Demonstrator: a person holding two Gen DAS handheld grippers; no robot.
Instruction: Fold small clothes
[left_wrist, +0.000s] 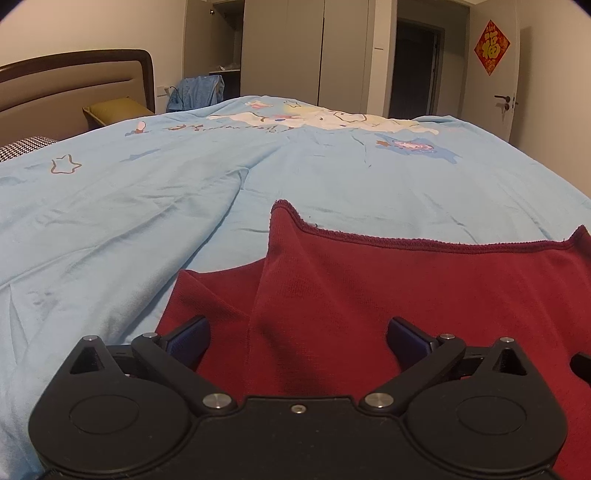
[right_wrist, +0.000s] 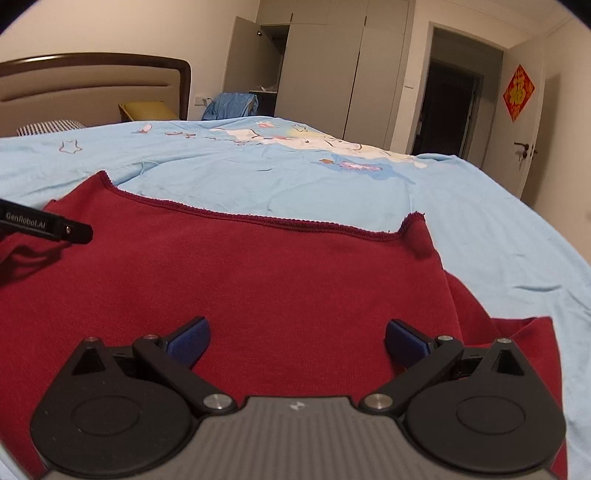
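A dark red knit garment (left_wrist: 388, 291) lies spread on the light blue bed cover (left_wrist: 147, 206), its scalloped hem toward the far side. My left gripper (left_wrist: 297, 341) hovers low over the garment's left part, jaws wide open, nothing between the blue pads. In the right wrist view the same red garment (right_wrist: 240, 277) fills the foreground, one fold sticking out at the right (right_wrist: 532, 332). My right gripper (right_wrist: 297, 341) stands open over its middle with nothing gripped. The left gripper's finger (right_wrist: 55, 223) shows at the left edge above the cloth.
The bed cover (right_wrist: 332, 177) has cartoon prints and stretches far ahead. A headboard (left_wrist: 74, 85), a yellow pillow (left_wrist: 114, 110) and a checked pillow (left_wrist: 22, 146) sit at far left. Wardrobes (left_wrist: 306, 51), a blue cloth (left_wrist: 199, 92) and a door (left_wrist: 506, 92) stand behind.
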